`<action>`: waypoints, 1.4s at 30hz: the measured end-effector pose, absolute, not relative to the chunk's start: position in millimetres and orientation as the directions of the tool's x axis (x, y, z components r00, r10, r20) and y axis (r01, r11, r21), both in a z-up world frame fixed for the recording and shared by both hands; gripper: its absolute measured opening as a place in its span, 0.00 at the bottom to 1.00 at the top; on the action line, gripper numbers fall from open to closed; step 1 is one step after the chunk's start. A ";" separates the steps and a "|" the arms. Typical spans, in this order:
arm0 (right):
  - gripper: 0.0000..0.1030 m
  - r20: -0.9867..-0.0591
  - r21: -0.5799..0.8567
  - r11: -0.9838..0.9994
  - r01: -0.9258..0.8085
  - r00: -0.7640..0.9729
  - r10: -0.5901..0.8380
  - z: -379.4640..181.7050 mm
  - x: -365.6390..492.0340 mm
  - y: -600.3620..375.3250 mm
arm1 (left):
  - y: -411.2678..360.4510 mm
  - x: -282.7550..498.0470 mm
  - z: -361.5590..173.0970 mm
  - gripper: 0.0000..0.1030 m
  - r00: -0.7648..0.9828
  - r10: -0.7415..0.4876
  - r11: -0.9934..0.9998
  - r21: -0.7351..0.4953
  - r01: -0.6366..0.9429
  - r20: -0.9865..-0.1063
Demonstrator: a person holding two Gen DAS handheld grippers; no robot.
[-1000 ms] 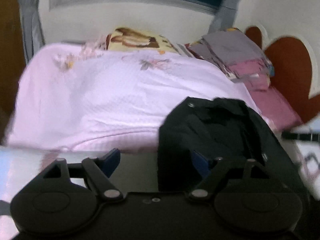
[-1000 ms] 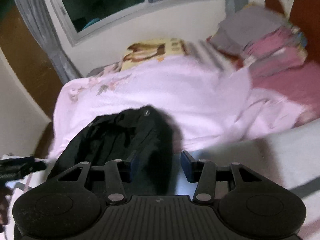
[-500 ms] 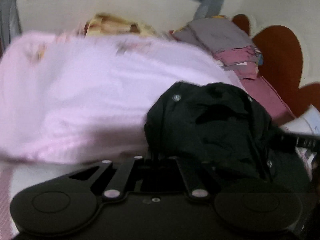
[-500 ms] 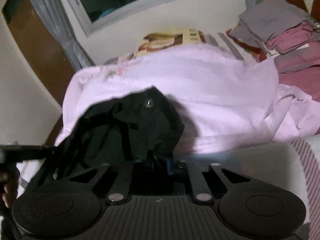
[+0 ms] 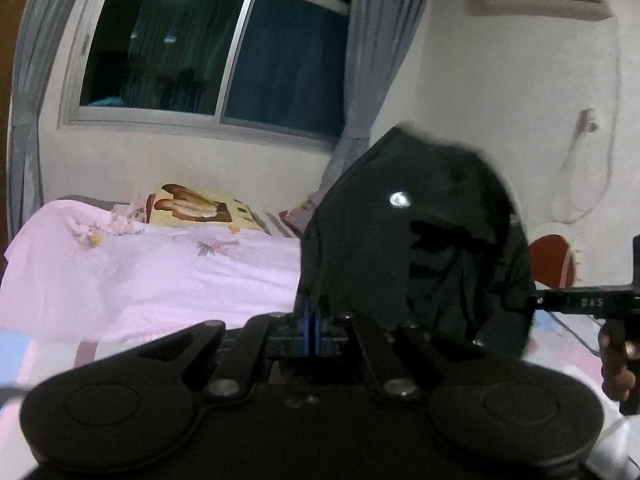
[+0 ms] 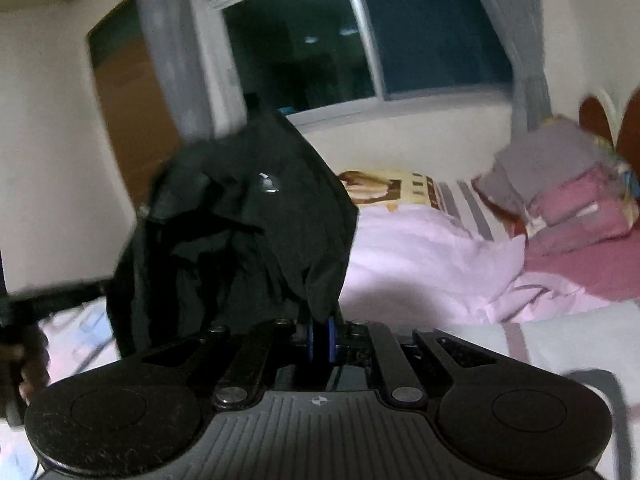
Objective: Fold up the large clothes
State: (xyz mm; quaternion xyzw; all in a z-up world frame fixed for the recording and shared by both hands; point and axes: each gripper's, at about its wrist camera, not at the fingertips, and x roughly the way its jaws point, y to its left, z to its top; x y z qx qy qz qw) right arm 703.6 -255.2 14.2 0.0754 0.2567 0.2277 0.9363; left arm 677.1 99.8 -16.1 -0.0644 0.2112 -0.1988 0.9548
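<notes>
A black garment with metal snaps (image 5: 408, 248) hangs in the air above the bed, bunched and stretched between both grippers. My left gripper (image 5: 311, 322) is shut on its left edge. My right gripper (image 6: 320, 338) is shut on the garment (image 6: 240, 232) at its other edge. In the left wrist view the right gripper's body and the hand holding it (image 5: 616, 352) show at the right edge. The garment's lower part is hidden behind the gripper bodies.
A pink sheet (image 5: 160, 276) lies heaped on the bed behind the garment. A stack of folded clothes (image 6: 560, 184) sits at the right by the red headboard (image 6: 596, 112). A picture pillow (image 5: 196, 206), window and curtains are at the back.
Both grippers went from open around the garment's edges to shut on them, then lifted the garment up off the bed; the views tilted upward to the window.
</notes>
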 end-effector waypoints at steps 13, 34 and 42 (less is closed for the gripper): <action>0.52 -0.489 0.394 0.888 -0.237 0.764 0.421 -16.1 538.5 -271.1 | 133.9 518.4 -47.3 0.57 0.809 -0.280 0.957 -0.216 0.193 -0.517; 0.51 -0.643 0.267 0.922 -0.280 0.660 0.387 -88.1 584.7 -234.1 | 79.9 544.7 -119.0 0.47 0.695 -0.295 0.956 -0.213 0.204 -0.656; 0.51 -0.623 0.259 0.927 -0.272 0.686 0.376 -77.8 694.3 -196.3 | 55.9 650.3 -92.5 0.48 0.766 -0.227 0.970 -0.208 0.124 -0.602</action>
